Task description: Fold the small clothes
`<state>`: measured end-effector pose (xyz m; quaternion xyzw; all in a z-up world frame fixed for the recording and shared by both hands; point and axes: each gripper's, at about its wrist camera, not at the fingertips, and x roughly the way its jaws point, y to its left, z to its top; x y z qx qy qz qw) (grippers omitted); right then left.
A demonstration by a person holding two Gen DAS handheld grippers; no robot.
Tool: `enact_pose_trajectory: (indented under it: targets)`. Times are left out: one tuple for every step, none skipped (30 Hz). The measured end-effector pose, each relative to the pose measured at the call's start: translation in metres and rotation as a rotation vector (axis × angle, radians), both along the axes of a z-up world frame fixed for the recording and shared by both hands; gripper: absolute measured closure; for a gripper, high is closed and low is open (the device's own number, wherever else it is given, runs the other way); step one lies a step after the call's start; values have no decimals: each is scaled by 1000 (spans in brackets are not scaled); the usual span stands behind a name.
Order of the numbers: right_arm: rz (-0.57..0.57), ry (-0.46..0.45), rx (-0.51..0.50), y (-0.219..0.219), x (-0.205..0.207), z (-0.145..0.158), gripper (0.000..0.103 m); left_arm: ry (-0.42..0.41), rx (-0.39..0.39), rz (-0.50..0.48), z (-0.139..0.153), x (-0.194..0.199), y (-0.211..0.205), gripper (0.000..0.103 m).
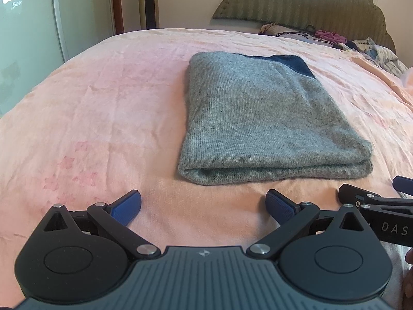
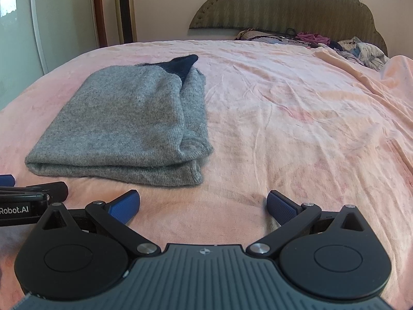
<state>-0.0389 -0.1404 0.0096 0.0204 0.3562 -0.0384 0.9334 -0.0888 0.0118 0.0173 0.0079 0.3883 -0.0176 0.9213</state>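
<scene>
A grey knit garment (image 1: 260,118) with a dark blue part at its far end lies folded into a thick rectangle on the pink bedsheet (image 1: 103,108). It also shows in the right wrist view (image 2: 129,124), left of centre. My left gripper (image 1: 204,204) is open and empty, just short of the garment's near folded edge. My right gripper (image 2: 204,204) is open and empty, near the garment's near right corner, over bare sheet. Each gripper's tip shows at the edge of the other's view: the right one (image 1: 371,199) and the left one (image 2: 33,191).
A pile of loose clothes (image 2: 361,49) and cables lies at the far right of the bed, by the padded headboard (image 2: 284,5). A tower fan (image 2: 125,7) and a wardrobe door (image 2: 23,25) stand beyond the far left edge. A fold of sheet bunches at the right (image 2: 387,77).
</scene>
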Motion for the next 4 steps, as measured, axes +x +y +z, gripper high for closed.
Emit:
enact_pose_trajectory:
  targets:
    - [0, 0, -1, 0, 0, 0, 0, 2, 2, 0, 0, 0, 0, 0]
    - [-1, -1, -1, 0, 0, 0, 0, 2, 4, -1, 0, 0, 0, 0]
    - [-1, 0, -1, 0, 1, 0, 0, 0, 9, -5, 0, 0, -1, 0]
    - [-1, 0, -1, 0, 1, 0, 0, -4, 10, -7, 0, -1, -1, 0]
